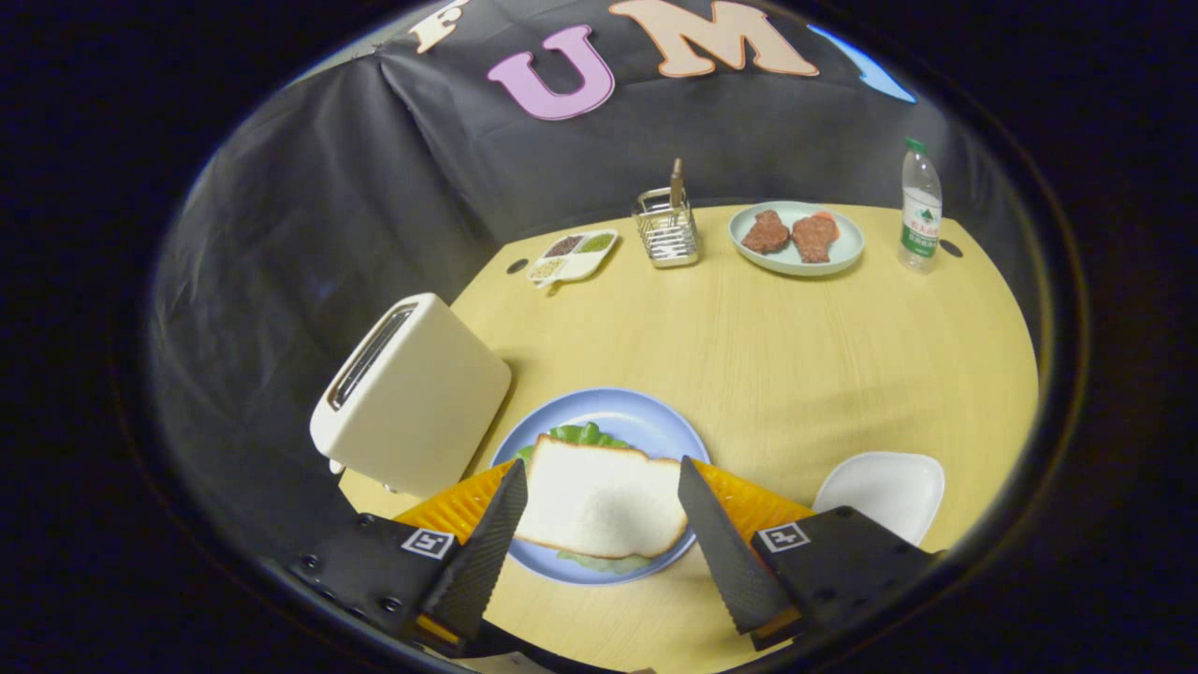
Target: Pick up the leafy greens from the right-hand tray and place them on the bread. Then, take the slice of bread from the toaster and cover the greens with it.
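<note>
My tongs (599, 473) stood spread wide above the blue plate (646, 426), one finger on either side of the slice of bread (599, 496) and neither touching it, as far as I could tell. The slice lay flat on the leafy greens (585, 434), whose ruffled edge showed beyond the bread's far crust and again as a pale fringe at its near edge. Below them I could not see what else the plate held. By my judgement the sandwich was already covered and little of the job remained.

The toaster (412, 393) sat just beside the plate on the wooden table (796, 356), its slot dark; I could not tell whether anything was in it. The white tray (884, 491) on the other side of the plate lay bare.

The bread looked light, soft and easily dented, so I reckoned it wanted a gentle pinch across its two side crusts, not the crumb. The greens looked limp and thin, likely to slip or tear, best taken at a thick fold.

Further off stood a divided dish of seeds (571, 255), a wire caddy (666, 229), a pale plate with two meat patties (796, 239) and a water bottle (920, 208). The bottle's green label carried print too small for me to read.
</note>
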The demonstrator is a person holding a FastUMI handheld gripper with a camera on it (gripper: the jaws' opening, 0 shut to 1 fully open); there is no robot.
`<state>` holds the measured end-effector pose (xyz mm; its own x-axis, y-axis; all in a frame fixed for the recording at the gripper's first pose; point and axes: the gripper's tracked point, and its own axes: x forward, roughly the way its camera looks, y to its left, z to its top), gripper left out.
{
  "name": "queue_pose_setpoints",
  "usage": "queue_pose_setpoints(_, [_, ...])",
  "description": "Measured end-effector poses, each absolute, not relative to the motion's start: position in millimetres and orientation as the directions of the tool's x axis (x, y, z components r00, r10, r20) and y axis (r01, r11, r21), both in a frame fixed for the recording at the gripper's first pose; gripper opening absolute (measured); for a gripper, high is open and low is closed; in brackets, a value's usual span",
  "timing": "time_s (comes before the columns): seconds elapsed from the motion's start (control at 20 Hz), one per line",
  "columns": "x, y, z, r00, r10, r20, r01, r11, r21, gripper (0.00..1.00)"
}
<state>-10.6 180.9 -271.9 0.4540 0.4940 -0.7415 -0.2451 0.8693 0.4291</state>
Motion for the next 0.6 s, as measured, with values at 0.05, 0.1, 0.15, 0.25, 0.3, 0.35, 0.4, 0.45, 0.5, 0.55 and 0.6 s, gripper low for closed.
queue_pose_setpoints(0.05, [-10.1,178.5,-264.8,0.473,0.494,-0.73,-0.252,0.869,0.426,1.0])
queue_pose_setpoints(0.1, [-9.8,176.2,-256.6,0.495,0.496,-0.713,-0.261,0.868,0.422,1.0])
queue_pose_setpoints(0.15, [-8.8,173.4,-247.1,0.517,0.496,-0.698,-0.271,0.868,0.416,1.0])
queue_pose_setpoints(0.25, [-5.0,163.4,-223.0,0.58,0.486,-0.653,-0.289,0.873,0.393,1.0])
queue_pose_setpoints(0.3, [-2.0,157.3,-209.0,0.612,0.48,-0.628,-0.297,0.876,0.38,1.0])
queue_pose_setpoints(0.35, [-0.6,151.3,-195.0,0.645,0.47,-0.603,-0.301,0.881,0.365,1.0])
queue_pose_setpoints(0.4, [1.9,142.9,-179.9,0.679,0.454,-0.578,-0.299,0.889,0.347,1.0])
queue_pose_setpoints(0.45, [5.7,133.3,-165.2,0.712,0.433,-0.553,-0.29,0.898,0.33,1.0])
queue_pose_setpoints(0.5, [10.9,121.7,-150.1,0.748,0.405,-0.525,-0.276,0.91,0.309,1.0])
queue_pose_setpoints(0.55, [15.2,108.3,-135.0,0.784,0.376,-0.495,-0.26,0.922,0.288,1.0])
queue_pose_setpoints(0.6, [18.8,94.4,-120.8,0.813,0.345,-0.47,-0.24,0.933,0.269,1.0])
